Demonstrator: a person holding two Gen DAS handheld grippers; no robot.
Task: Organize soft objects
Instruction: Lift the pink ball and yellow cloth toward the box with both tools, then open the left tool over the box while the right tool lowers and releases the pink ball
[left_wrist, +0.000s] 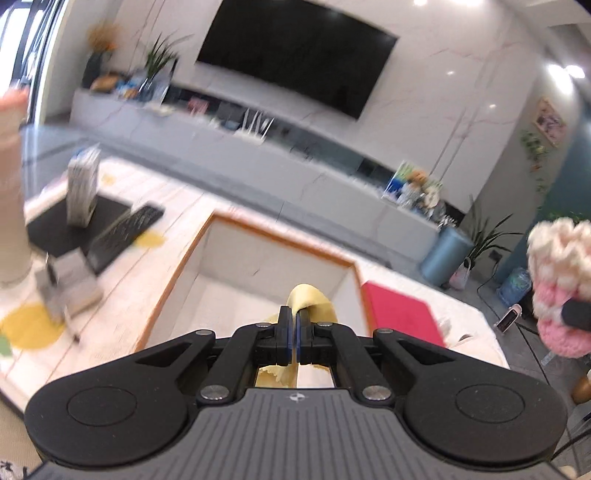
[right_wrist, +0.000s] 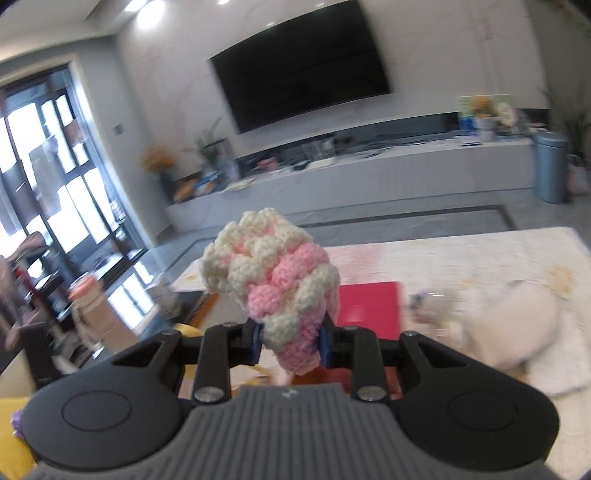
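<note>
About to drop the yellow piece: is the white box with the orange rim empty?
Cannot tell fully. The white box shows bare inner walls and floor, but the left gripper and its yellow cloth hide the near part.

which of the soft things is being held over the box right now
The yellow cloth, pinched in the left gripper above the white box. The pink-and-cream crochet piece is in the right gripper, off to the side.

Pink-and-cream crocheted toy (right_wrist: 275, 284), yellow cloth (left_wrist: 310, 301), red mat (left_wrist: 402, 314), orange-rimmed white box (left_wrist: 207, 243).
</note>
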